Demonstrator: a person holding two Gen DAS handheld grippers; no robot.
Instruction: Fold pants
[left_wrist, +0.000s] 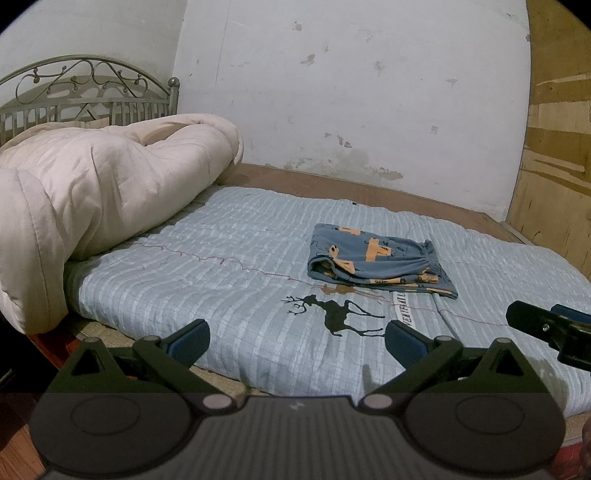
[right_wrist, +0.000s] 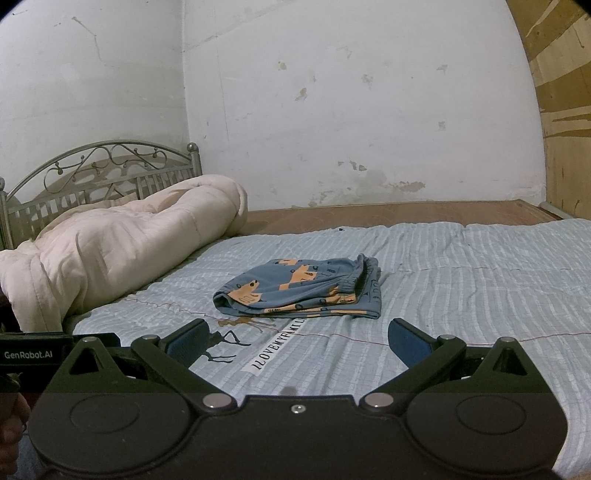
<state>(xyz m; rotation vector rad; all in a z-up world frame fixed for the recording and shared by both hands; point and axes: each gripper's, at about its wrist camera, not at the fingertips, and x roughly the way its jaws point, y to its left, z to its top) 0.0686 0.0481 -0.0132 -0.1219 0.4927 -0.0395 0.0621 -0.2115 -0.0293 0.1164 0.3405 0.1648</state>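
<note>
The pants (left_wrist: 376, 260) are seen lying folded into a compact bundle on the pale blue striped quilt (left_wrist: 221, 280), blue fabric with orange patches, the gathered waistband turned toward the right side. Taking the pants as landmark: the black deer print (left_wrist: 334, 314) is found just in front of them on the quilt, and a white strip of lettering (right_wrist: 277, 347) runs from their near edge toward the cameras. Well to the left of the pants a cream comforter (left_wrist: 103, 192) is heaped, with the metal headboard (left_wrist: 88, 96) behind it. Beyond the pants a band of brown bed base (right_wrist: 406, 214) is exposed below the stained white wall (right_wrist: 369, 110).

The left gripper (left_wrist: 297, 343) is held in front of the pants, well apart from them, its blue pads spread wide with nothing between. The right gripper (right_wrist: 297, 341) is likewise held short of the pants — fingers apart and empty, not touching the cloth.
</note>
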